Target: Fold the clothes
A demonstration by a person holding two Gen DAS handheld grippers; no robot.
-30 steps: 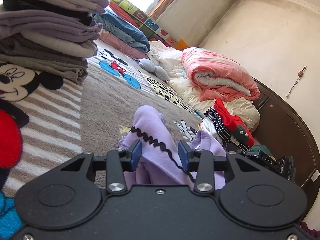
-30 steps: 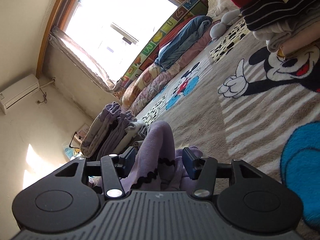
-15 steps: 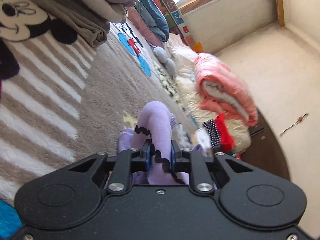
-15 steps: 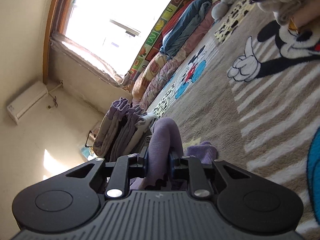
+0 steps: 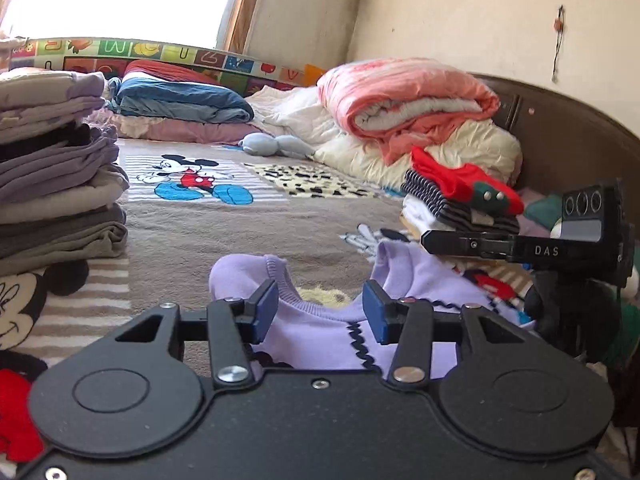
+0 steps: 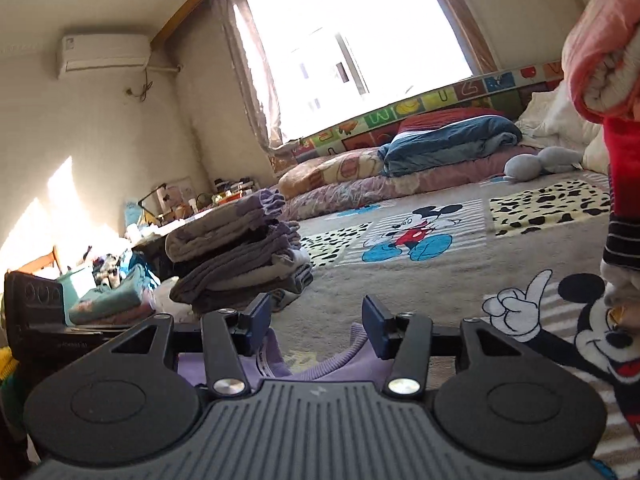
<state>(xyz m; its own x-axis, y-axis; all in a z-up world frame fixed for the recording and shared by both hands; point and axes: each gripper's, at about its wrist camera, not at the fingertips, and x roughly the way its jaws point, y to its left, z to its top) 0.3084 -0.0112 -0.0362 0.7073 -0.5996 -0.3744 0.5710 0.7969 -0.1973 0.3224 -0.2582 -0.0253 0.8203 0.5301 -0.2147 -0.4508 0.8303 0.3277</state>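
— Why is the lilac sweater (image 5: 320, 320) lying flat in the middle of the bed (image 5: 240, 224) instead of on a pile?

— It isn't folded yet, by the look of it. It's spread on the Mickey blanket, neckline up, black zigzag trim showing, right under both tools. The folded stack (image 5: 56, 184) sits toward the bed's left edge, and I'd guess that's where it ends up.

— Is either tool holding it?

— No. The left gripper (image 5: 320, 312) has its blue-padded fingers (image 5: 266, 310) spread wide, one on each side of the collar, nothing pinched between them. The right gripper (image 6: 316, 322) is parted just as wide, hovering over the ribbed purple edge (image 6: 332, 364) near the sweater's other side. Whether any pad brushes the cloth, I can't tell.

— Why both so low and level?

— My reading: a spread garment needs two grip points so it folds evenly rather than bunching. Each hand is lined up on its own side.

— And that heap by the headboard?

— A striped and red bundle (image 5: 460, 196) on the right edge, likely more waiting. The pink quilt (image 5: 404, 104) and blue bedding (image 5: 180, 100) are pushed to the far edge, keeping the centre free for folding.
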